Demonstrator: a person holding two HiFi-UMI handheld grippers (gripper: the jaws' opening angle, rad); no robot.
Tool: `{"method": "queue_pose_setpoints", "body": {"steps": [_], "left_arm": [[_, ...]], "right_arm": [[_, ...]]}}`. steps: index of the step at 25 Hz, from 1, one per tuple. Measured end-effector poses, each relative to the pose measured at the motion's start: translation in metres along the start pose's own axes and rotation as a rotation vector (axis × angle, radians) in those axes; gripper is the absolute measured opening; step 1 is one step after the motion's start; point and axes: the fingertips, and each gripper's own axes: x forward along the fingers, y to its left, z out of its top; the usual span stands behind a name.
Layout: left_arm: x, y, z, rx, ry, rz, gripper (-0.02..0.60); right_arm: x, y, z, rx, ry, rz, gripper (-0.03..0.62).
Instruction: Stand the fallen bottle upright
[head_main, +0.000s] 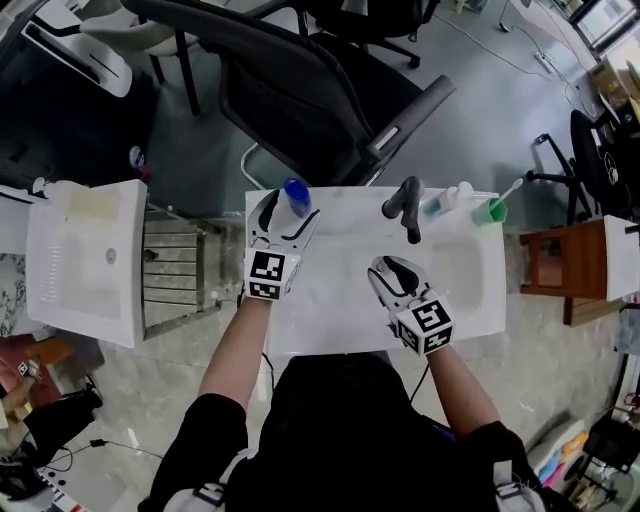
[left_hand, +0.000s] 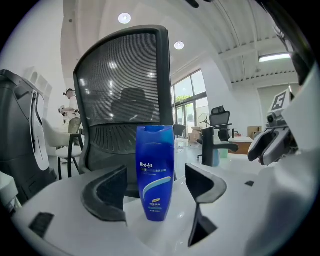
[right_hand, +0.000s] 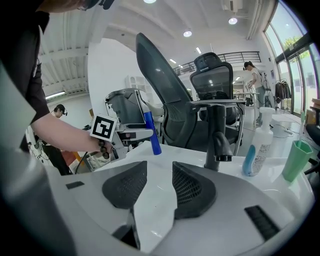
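Observation:
A blue bottle (left_hand: 155, 170) stands upright on the white sink counter (head_main: 330, 300), near its far left edge. In the head view the blue bottle (head_main: 296, 197) rises just beyond my left gripper (head_main: 288, 218). In the left gripper view my left gripper (left_hand: 156, 189) is open, with a gap on each side of the bottle and neither pad touching it. My right gripper (head_main: 392, 272) hovers over the middle of the counter, apart from the bottle. The right gripper (right_hand: 155, 187) is partly open with nothing between its jaws. The right gripper view shows the bottle (right_hand: 151, 132) at the left gripper's tip.
A black faucet (head_main: 407, 205) stands at the counter's far edge, with a pump bottle (head_main: 445, 203) and a green cup (head_main: 491, 211) to its right. The basin (head_main: 468, 275) lies at the right. A black office chair (head_main: 310, 90) stands behind the counter.

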Motion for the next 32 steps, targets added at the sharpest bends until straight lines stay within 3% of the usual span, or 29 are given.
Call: {"method": "queue_pose_setpoints", "body": {"steps": [6,11,19,32], "left_arm": [[-0.023,-0.004,0.01,0.01,-0.007,0.032,0.362],[-0.048,-0.018,0.023,-0.027,-0.026,0.053,0.359],[-0.075,-0.05,0.057,-0.052,-0.068,0.153,0.144],[-0.091,-0.127,0.111,-0.017,-0.151,0.133,0.044]], "right_arm": [[-0.012,-0.01,0.013,-0.005,-0.072,-0.032,0.173],[-0.039,-0.021,0.027,-0.014,-0.137,-0.054,0.147],[-0.098,-0.068,0.054,0.018,-0.266,-0.096,0.083],[-0.157,-0.113,0.07,-0.002,-0.401,-0.105,0.044]]}}
